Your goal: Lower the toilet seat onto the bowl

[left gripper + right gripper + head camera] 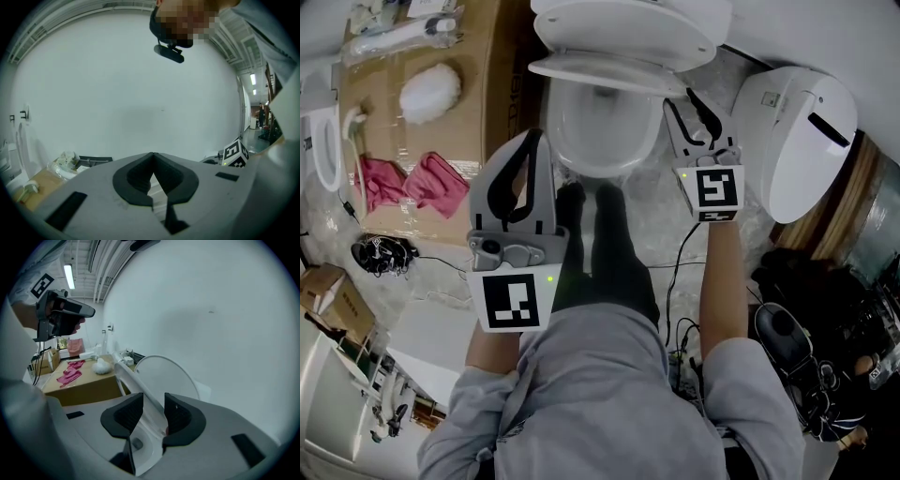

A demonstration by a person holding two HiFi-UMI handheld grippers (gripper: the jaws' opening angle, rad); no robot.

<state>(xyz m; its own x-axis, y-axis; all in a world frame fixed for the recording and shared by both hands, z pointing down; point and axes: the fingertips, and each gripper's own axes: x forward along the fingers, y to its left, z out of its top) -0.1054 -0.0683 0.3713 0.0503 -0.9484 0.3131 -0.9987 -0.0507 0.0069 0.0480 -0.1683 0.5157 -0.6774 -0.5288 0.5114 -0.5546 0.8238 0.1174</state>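
The white toilet bowl (600,131) stands at the top middle of the head view. Its lid (628,23) is upright against the wall. The toilet seat (609,73) hangs tilted between lid and bowl. My right gripper (682,98) is at the seat's right edge. In the right gripper view the seat's rim (136,380) runs between the black pads (180,416), and my right gripper (153,399) grips it, with the lid (164,373) behind. My left gripper (536,136) is raised left of the bowl, shut and holding nothing. In its own view my left gripper (153,157) faces a bare wall.
A second white toilet (806,141) stands to the right. On the left a cardboard box (487,56) carries pink cloths (422,178) and a white fluffy duster (431,91). The person's dark-trousered legs (609,253) stand right before the bowl. Cables (384,253) lie on the floor.
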